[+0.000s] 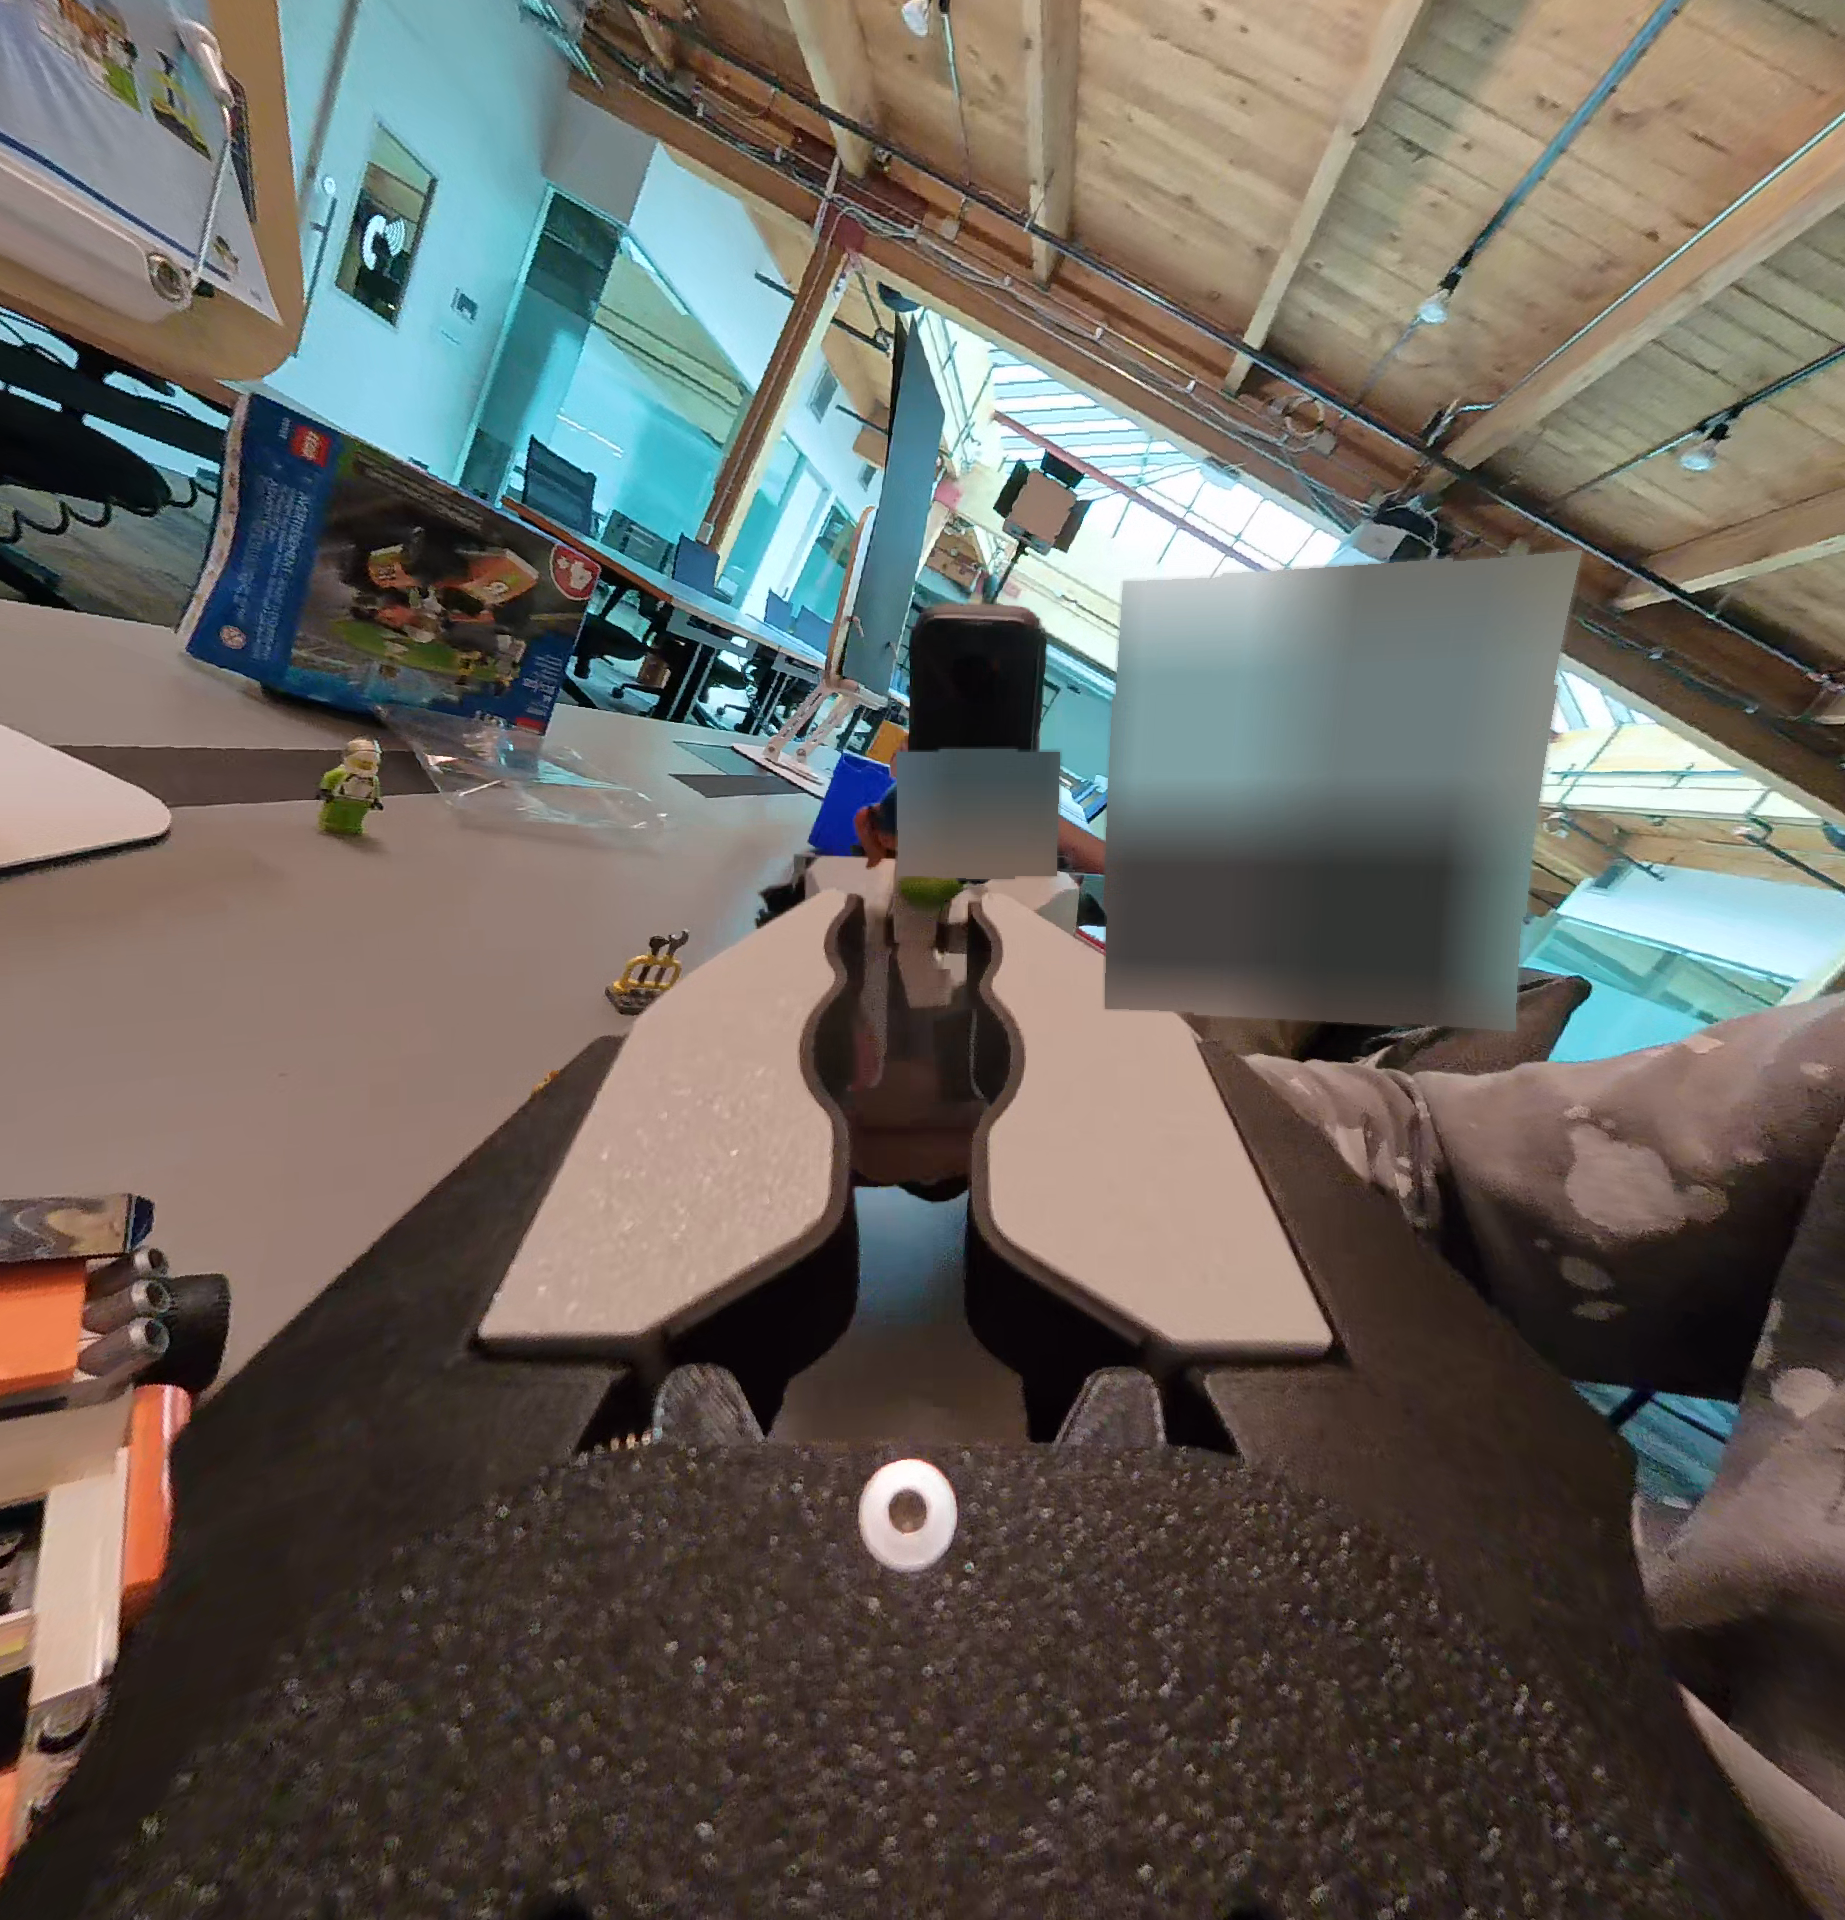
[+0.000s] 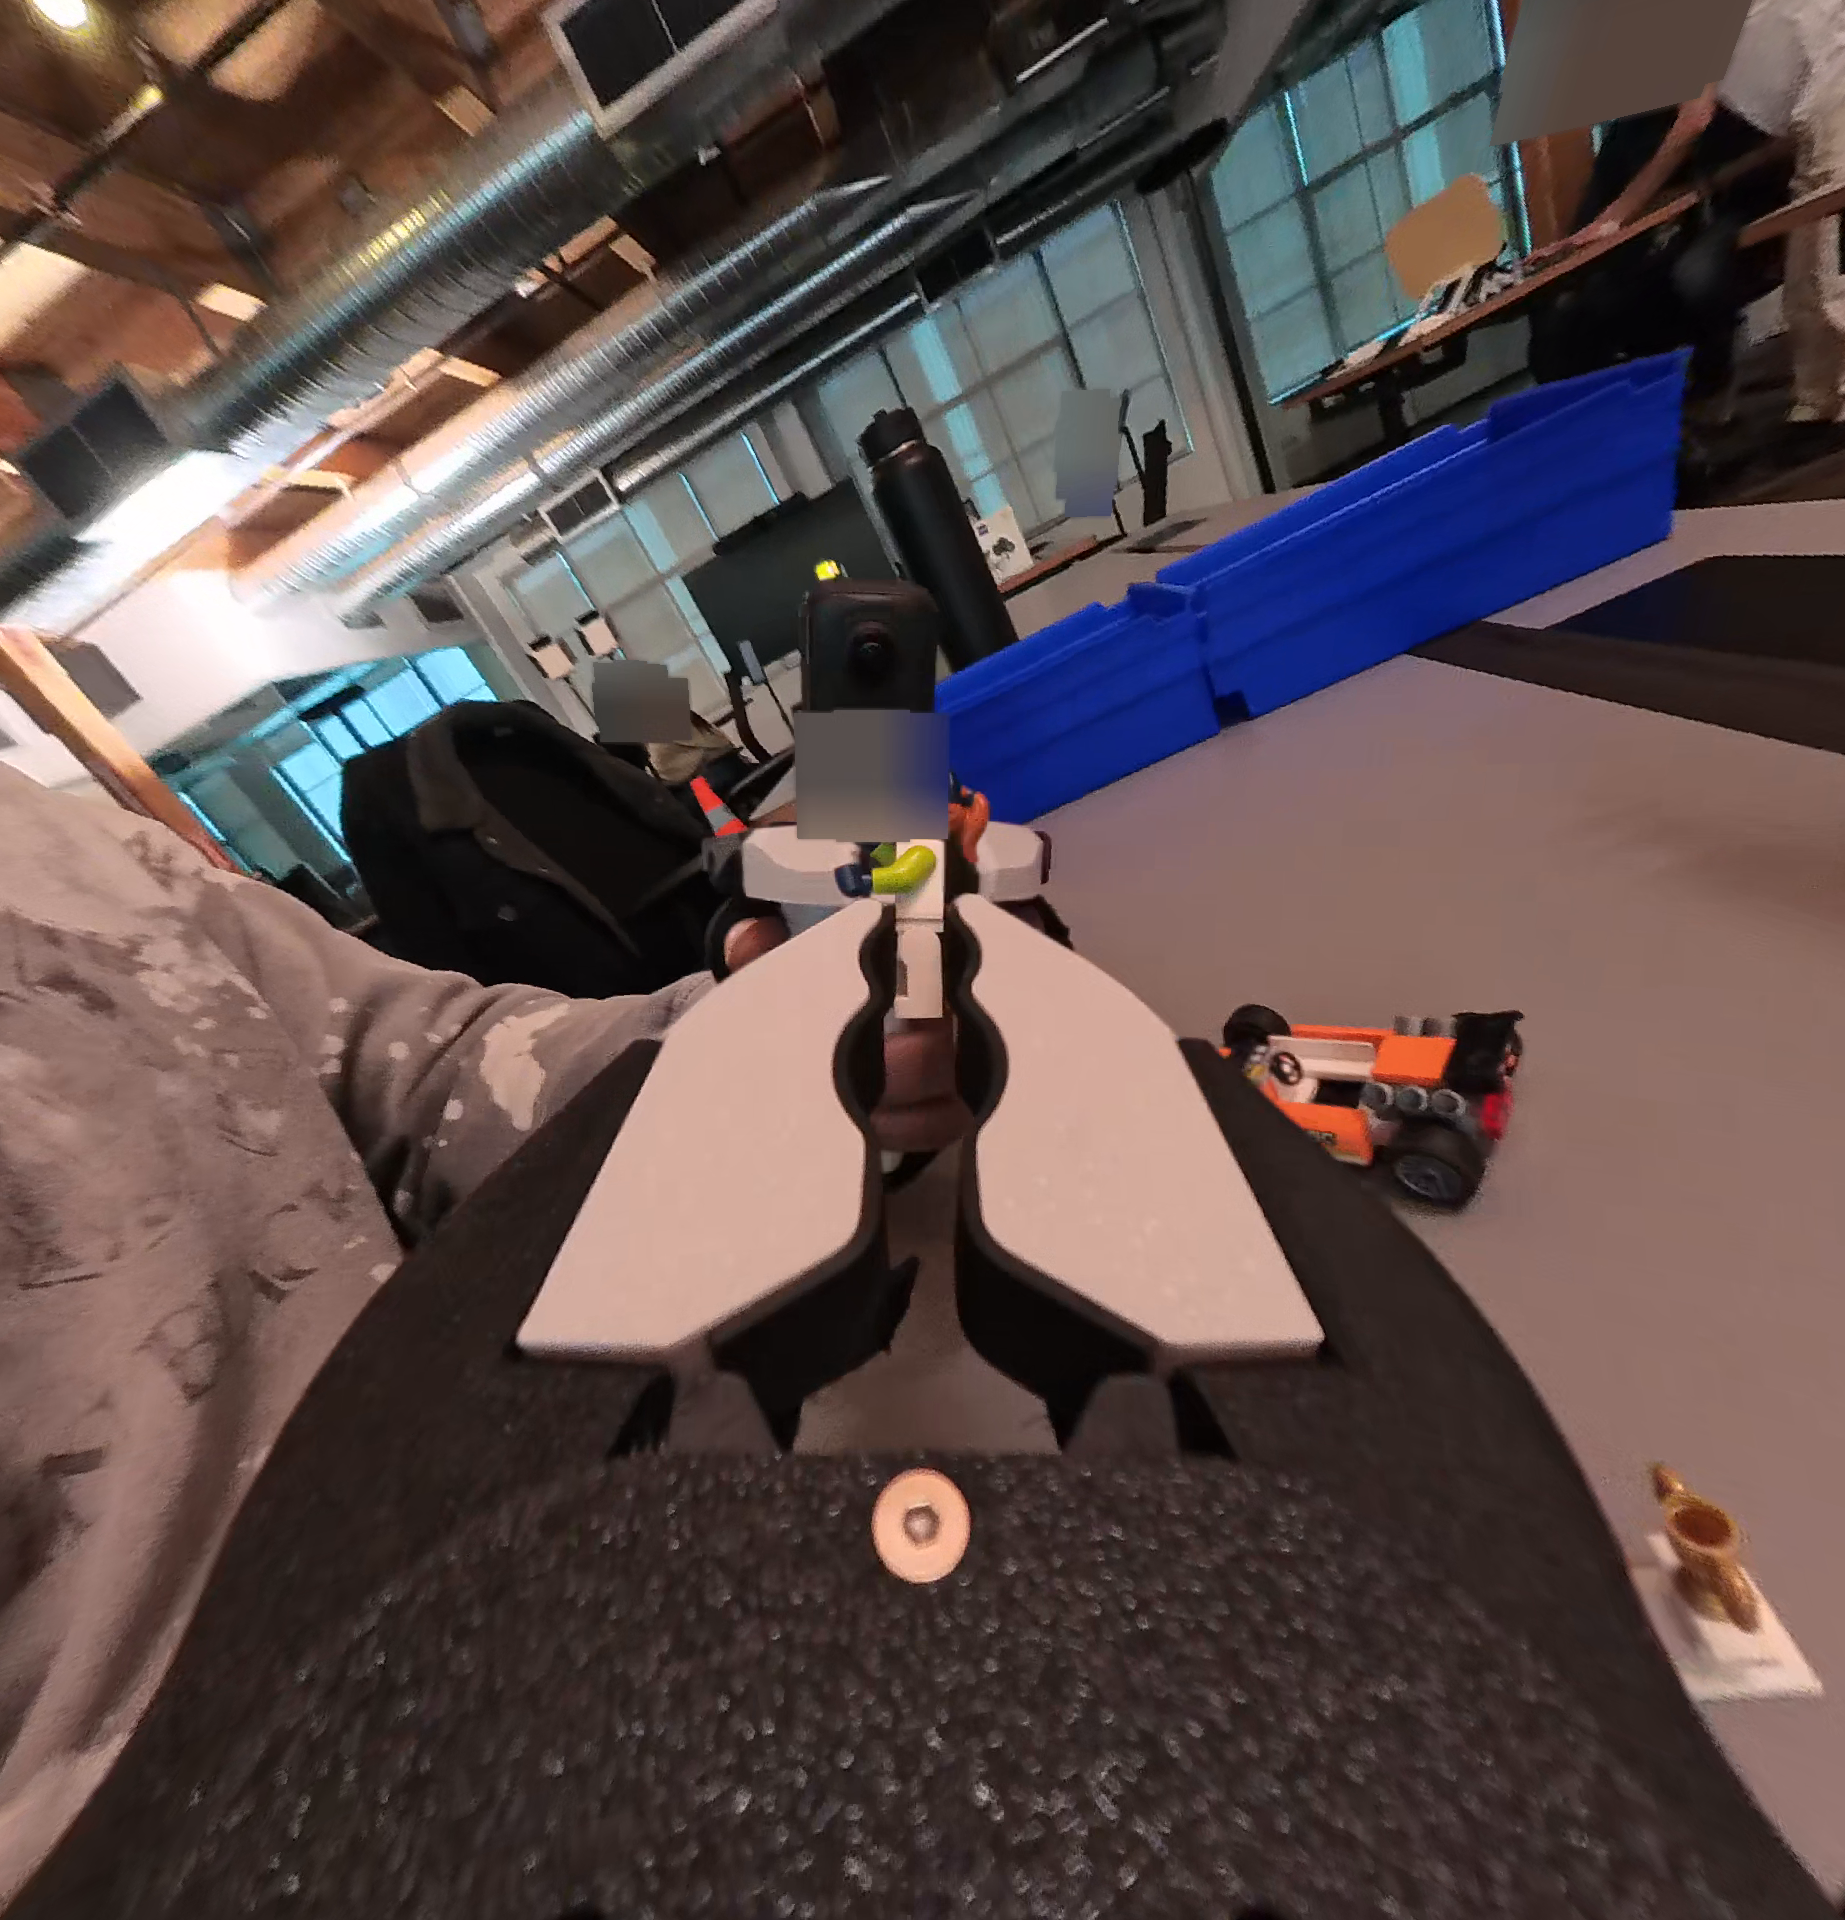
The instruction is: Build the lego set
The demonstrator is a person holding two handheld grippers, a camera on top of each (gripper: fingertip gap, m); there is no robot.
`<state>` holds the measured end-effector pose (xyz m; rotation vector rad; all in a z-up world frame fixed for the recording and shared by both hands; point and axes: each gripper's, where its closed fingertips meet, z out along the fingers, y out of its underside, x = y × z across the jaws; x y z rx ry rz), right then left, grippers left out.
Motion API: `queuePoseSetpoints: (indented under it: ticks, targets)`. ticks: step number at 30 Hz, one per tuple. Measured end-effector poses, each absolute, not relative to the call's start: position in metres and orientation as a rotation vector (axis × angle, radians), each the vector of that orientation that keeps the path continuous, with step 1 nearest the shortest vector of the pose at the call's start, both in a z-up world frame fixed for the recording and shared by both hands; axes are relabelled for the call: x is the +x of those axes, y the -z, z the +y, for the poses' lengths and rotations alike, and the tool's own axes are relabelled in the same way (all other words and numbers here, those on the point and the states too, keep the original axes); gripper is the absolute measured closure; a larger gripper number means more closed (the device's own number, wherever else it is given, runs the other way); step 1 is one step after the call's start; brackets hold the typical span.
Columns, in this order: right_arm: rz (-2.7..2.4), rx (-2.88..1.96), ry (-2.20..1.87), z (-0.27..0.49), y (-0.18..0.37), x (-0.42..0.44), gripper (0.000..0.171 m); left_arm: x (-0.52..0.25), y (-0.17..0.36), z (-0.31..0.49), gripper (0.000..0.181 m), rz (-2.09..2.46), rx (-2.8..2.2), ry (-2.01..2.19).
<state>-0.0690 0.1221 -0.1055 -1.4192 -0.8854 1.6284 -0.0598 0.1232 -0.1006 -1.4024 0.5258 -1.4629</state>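
My right tongs (image 2: 916,925) are clamped on the white legs of a lego minifigure (image 2: 918,971) held up above the grey worktop (image 2: 1417,831). Its lime-green arm shows just past my fingertips. My left tongs (image 1: 913,920) face it from the other side, drawn nearly together on the same figure, with white and a bit of lime green showing at the tips. The two tongs meet nose to nose around it. Close by on the right side a gold lego trophy (image 2: 1713,1558) stands on a small white plate. Further on sits the orange and white lego race car (image 2: 1385,1091) with black wheels, well apart from the figure. On the left side a small yellow lego tool rack (image 1: 648,971) rests on the worktop. Beyond it a second minifigure in lime green (image 1: 352,790) stands upright just beside a crumpled clear plastic bag (image 1: 523,769). Behind these the blue lego set box (image 1: 388,592) leans tilted; it carries a red square logo, a picture of the orange car and lines of print. Far off on the right are blue plastic bins (image 2: 1313,623) and a black bottle (image 2: 928,530).
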Motion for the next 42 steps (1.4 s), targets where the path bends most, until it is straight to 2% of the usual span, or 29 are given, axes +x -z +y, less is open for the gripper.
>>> queuePoseSetpoints:
  ticks: [14,21,25,34,37,42]
  targets:
    - [-0.925,-1.423,-1.652,0.109,0.114,-0.069,0.163,-0.050,0.106,0.115,0.172,0.630,-1.407,1.421]
    - [-0.961,-1.470,-1.504,0.115,0.121,-0.067,0.158,-0.055,0.109,0.121,0.172,0.623,-1.427,1.359]
    - [-0.986,-1.482,-1.444,0.115,0.122,-0.067,0.164,-0.054,0.110,0.121,0.172,0.634,-1.423,1.351]
    - [-1.011,-1.497,-1.474,0.111,0.125,-0.063,0.164,-0.049,0.114,0.117,0.172,0.692,-1.439,1.302]
    - [-1.061,-1.509,-1.376,0.118,0.123,-0.050,0.155,-0.055,0.112,0.125,0.173,0.648,-1.444,1.246]
    - [-1.032,-1.651,-0.957,0.164,0.139,-0.005,0.145,-0.072,0.121,0.145,0.173,0.580,-1.510,1.159]
